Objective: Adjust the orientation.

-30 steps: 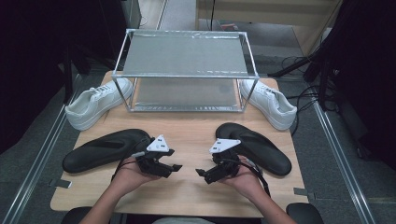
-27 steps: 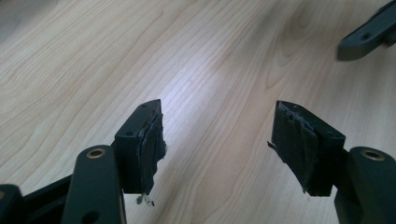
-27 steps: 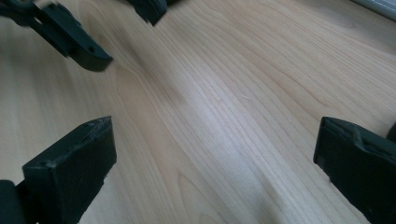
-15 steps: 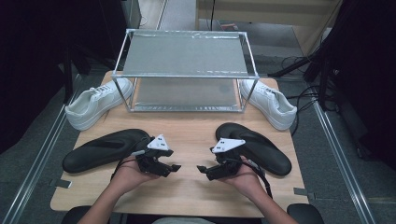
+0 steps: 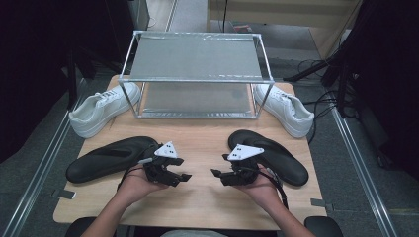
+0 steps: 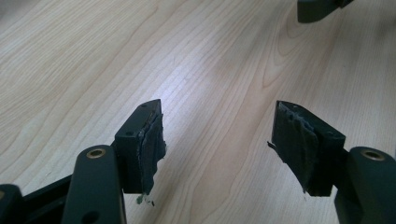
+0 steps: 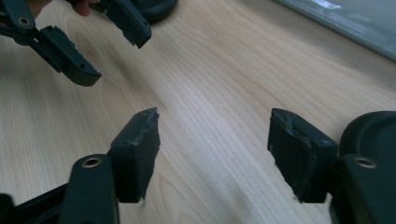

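The right gripper (image 7: 212, 156) hovers over the wooden table (image 7: 224, 84), its jaws apart after closing a little, nothing between them; a black shoe (image 7: 373, 135) sits beside it, the left gripper (image 7: 100, 44) opposite.

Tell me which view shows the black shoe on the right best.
The high view: the right black shoe lies whole on the table, beside the right claw. The right gripper view catches just its rounded edge at the frame's right. The left gripper view looks at tabletop between open jaws.
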`<state>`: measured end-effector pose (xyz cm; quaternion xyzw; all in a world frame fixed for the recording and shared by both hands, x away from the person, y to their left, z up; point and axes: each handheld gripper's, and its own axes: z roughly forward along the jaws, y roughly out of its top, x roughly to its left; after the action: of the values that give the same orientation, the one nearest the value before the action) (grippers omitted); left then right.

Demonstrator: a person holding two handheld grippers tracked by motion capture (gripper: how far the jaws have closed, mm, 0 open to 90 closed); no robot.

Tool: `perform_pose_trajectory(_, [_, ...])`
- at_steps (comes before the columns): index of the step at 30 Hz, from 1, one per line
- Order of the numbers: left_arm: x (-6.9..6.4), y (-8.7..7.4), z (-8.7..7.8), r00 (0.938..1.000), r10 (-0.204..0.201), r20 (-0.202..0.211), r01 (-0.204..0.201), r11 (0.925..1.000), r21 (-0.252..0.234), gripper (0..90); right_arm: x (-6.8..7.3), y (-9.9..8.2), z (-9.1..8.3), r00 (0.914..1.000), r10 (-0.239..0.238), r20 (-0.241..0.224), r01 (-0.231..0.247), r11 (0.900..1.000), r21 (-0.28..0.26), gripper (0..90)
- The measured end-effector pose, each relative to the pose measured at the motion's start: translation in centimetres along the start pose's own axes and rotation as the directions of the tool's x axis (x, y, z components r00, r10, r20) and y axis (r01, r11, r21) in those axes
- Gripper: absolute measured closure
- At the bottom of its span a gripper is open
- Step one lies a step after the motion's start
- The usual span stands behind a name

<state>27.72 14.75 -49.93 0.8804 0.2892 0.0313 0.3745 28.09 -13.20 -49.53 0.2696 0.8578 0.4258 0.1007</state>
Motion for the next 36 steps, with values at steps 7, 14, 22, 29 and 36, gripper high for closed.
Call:
perform_pose_trajectory(7, [0.1, 0.2, -0.3, 0.9996, -0.022, 0.017, 0.022, 0.9997, 0.006, 34.6, -0.9, -0.3, -0.2, 0.9989, 0.045, -0.011, -0.045, 0.9990, 0.000, 40.6])
perform_pose_trajectory(14, [0.2, 0.3, -0.6, 0.9986, -0.035, 0.039, 0.035, 0.9993, -0.011, 32.2, -1.0, -0.3, -0.2, 0.9992, 0.039, 0.006, -0.039, 0.9991, 0.019, 47.3])
perform_pose_trajectory(22, [0.6, 0.2, -0.9, 0.9993, -0.036, 0.013, 0.036, 0.9993, 0.010, 29.7, -1.0, -0.3, 0.0, 0.9997, 0.004, -0.023, -0.004, 0.9996, 0.028, 47.2])
perform_pose_trajectory(29, [1.2, -0.5, -1.8, 0.9993, -0.031, -0.022, 0.031, 0.9993, 0.019, 36.0, -1.0, -0.1, -0.1, 0.9992, -0.027, 0.030, 0.026, 0.9986, 0.045, 45.6])
perform_pose_trajectory(36, [1.7, -1.4, -2.8, 0.9960, -0.065, -0.061, 0.066, 0.9978, 0.009, 35.5, -1.3, 0.4, 0.1, 1.0000, -0.001, -0.006, 0.002, 0.9995, 0.031, 46.1])
